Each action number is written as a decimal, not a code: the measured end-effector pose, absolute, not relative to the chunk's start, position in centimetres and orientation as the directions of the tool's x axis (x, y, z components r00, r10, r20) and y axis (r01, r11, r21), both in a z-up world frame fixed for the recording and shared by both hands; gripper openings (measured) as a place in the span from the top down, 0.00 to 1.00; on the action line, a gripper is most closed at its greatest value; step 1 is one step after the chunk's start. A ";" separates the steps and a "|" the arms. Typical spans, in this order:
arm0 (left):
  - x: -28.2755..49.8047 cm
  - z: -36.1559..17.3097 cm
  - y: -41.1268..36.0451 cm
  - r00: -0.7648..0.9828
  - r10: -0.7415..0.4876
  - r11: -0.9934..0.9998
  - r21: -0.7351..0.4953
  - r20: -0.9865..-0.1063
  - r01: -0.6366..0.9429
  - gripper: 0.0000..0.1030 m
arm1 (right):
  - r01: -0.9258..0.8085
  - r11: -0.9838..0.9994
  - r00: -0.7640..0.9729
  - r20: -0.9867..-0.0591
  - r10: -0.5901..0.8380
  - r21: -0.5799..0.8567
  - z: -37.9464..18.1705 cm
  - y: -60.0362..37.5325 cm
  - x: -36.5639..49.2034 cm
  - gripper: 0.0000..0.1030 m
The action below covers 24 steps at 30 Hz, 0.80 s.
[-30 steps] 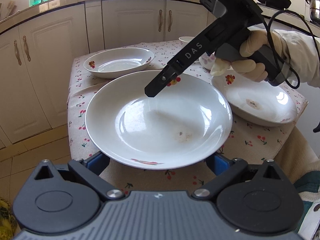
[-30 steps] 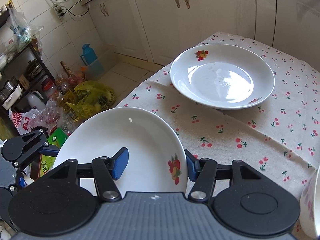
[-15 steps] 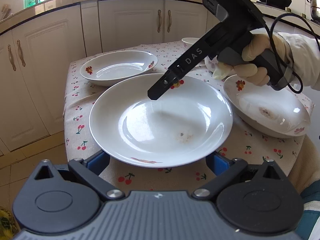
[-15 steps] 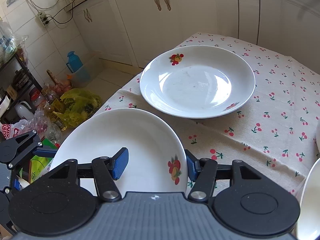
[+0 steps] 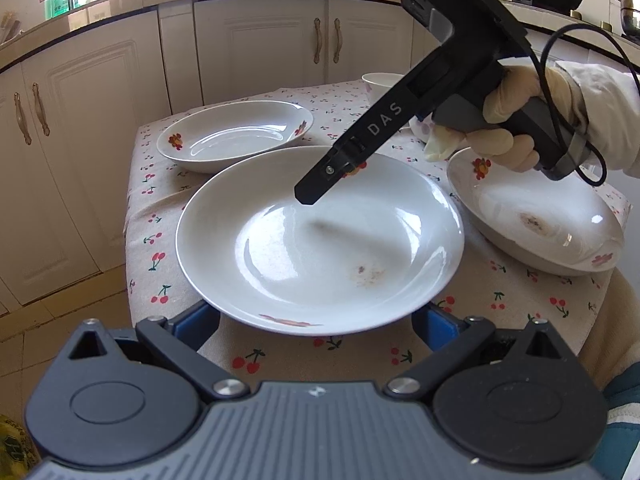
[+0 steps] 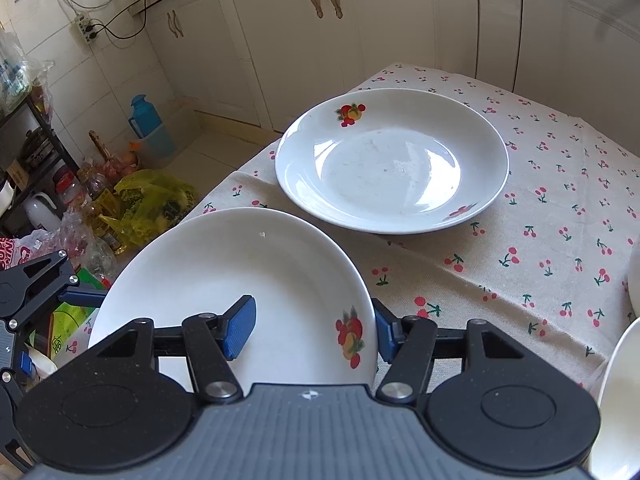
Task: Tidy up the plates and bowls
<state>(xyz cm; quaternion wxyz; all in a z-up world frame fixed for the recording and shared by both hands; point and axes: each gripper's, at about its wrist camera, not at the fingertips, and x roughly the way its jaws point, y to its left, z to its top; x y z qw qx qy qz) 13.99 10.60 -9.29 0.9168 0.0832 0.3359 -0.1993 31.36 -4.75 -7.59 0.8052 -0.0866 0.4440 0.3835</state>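
A large white plate [image 5: 320,240] with a fruit print and a brown smear hangs over the table's near left corner. My right gripper [image 5: 316,188] comes down from the upper right onto its far rim. In the right wrist view that rim [image 6: 240,272] sits between the blue pads of the right gripper [image 6: 312,332], one pad inside the dish and one outside. The jaws are starting to open, though the pads still look to be touching. My left gripper [image 5: 316,320] is spread wide, and its blue fingertips [image 5: 200,316] poke out from under the plate's near rim.
A second fruit-print plate [image 5: 236,136] [image 6: 392,160] lies at the far left of the cherry tablecloth [image 5: 160,240]. A stained plate [image 5: 536,216] sits on the right, with a small bowl [image 5: 384,80] behind it. A gloved hand [image 5: 508,120] holds the right gripper. Bags and bottles [image 6: 132,208] crowd the floor.
The held plate stays between the same pads. The table and its other plates have shifted a little in both views. The left gripper's fingers look just as wide.
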 end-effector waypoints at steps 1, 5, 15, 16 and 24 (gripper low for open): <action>14.0 -9.3 10.6 0.695 -0.310 0.907 0.017 -0.649 0.421 0.02 | -0.693 0.692 0.312 -0.781 0.541 0.202 -7.6 -4.8 31.4 0.36; 14.1 -9.4 10.5 0.694 -0.319 0.907 0.007 -0.645 0.422 0.02 | -0.695 0.691 0.312 -0.785 0.536 0.196 -7.6 -4.7 31.4 0.30; 12.3 -8.1 10.6 0.730 -0.290 0.918 0.037 -0.619 0.396 0.02 | -0.705 0.699 0.395 -0.750 0.531 0.123 -4.2 -6.4 29.0 0.00; 11.8 -7.7 10.5 0.736 -0.289 0.918 0.039 -0.613 0.394 0.02 | -0.705 0.700 0.407 -0.742 0.532 0.114 -3.7 -6.9 28.4 0.00; 9.3 -5.5 9.3 0.736 -0.316 0.919 0.001 -0.599 0.395 0.01 | -0.675 0.738 0.521 -0.701 0.487 0.011 -1.3 -12.7 21.8 0.00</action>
